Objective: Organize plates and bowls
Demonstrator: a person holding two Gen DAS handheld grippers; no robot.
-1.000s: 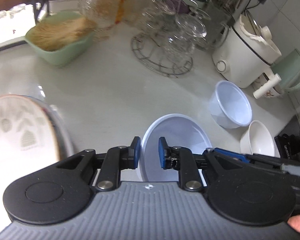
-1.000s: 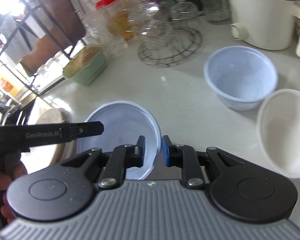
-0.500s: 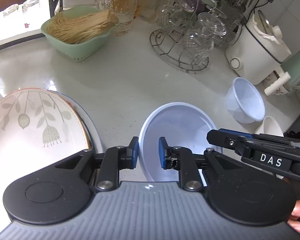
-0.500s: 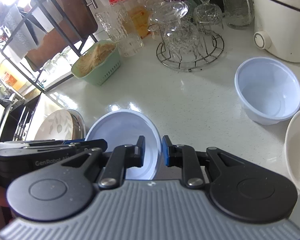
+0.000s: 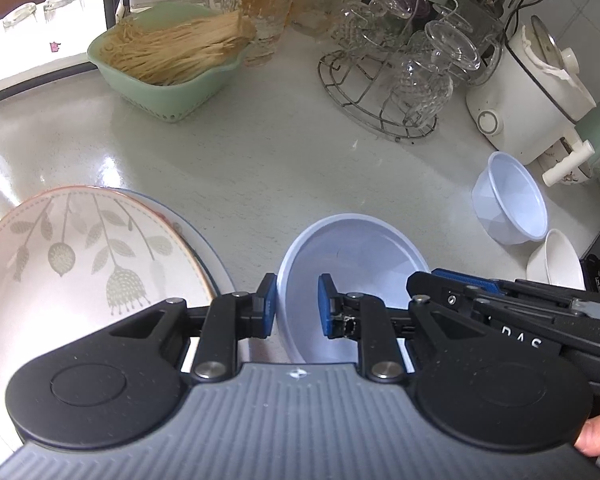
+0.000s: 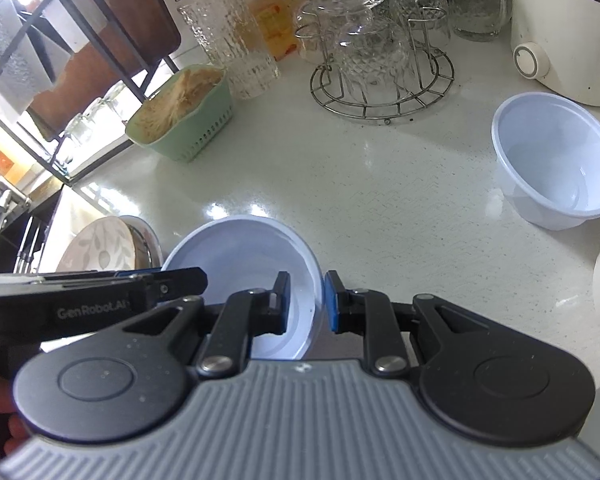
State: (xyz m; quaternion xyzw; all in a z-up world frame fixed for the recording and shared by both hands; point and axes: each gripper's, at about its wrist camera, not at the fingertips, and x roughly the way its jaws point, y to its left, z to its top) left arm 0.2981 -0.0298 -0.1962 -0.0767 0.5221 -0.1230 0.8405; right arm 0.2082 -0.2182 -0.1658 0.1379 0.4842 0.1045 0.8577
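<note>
White speckled desk (image 5: 284, 160) carries it all. Your floral plate (image 5: 80, 264) sits far left, the pale blue plate (image 5: 352, 264) beside it. Left hand-held gripper (image 5: 298, 306) clamps the blue plate's left rim; right hand-held gripper (image 6: 306, 302) clamps its right rim. Blue bowl (image 6: 556, 164) sits well apart, right.

Bare desk (image 6: 340, 176) is lying open ahead of both tools. A green basket (image 5: 168, 80) and a wire glass rack (image 6: 380, 80) are bounding it at the back. A patterned plate (image 5: 80, 264) is crowding the left; two bowls (image 6: 556, 160) (image 5: 556, 260) and a white cooker (image 5: 528, 92) are blocking the right.
</note>
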